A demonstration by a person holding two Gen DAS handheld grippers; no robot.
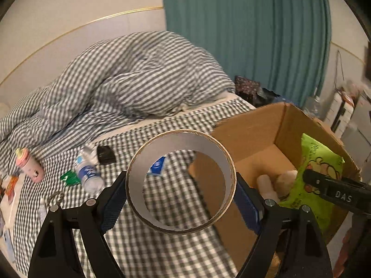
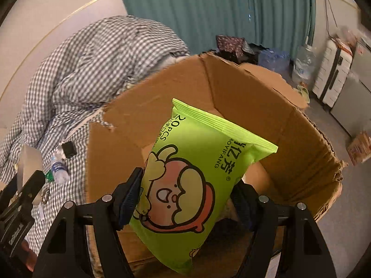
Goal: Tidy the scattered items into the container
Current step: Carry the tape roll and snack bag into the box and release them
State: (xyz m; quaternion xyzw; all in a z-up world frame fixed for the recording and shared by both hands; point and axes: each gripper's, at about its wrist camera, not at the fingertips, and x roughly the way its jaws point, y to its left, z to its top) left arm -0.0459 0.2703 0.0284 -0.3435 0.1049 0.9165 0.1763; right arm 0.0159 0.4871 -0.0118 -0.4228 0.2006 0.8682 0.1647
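Note:
My left gripper (image 1: 180,180) is shut on a cardboard tape roll (image 1: 185,142), its blue pads pressing the ring from both sides, just left of the open cardboard box (image 1: 250,127). In the right wrist view the same roll (image 2: 30,159) shows at the far left. My right gripper (image 2: 189,180) is shut on a green snack packet (image 2: 192,173), held tilted over the box (image 2: 231,88). That packet (image 1: 320,162) also shows in the left wrist view, with one right finger (image 1: 336,192) on it. A beige plush toy (image 1: 283,180) lies inside the box.
On the gingham bed sheet lie a small plastic bottle (image 1: 89,173), a pink can (image 1: 30,166), a black item (image 1: 106,154), a blue sachet (image 1: 157,165) and a green wrapper (image 1: 69,178). A bunched duvet (image 1: 139,76) lies behind. A white suitcase (image 2: 331,78) stands on the floor.

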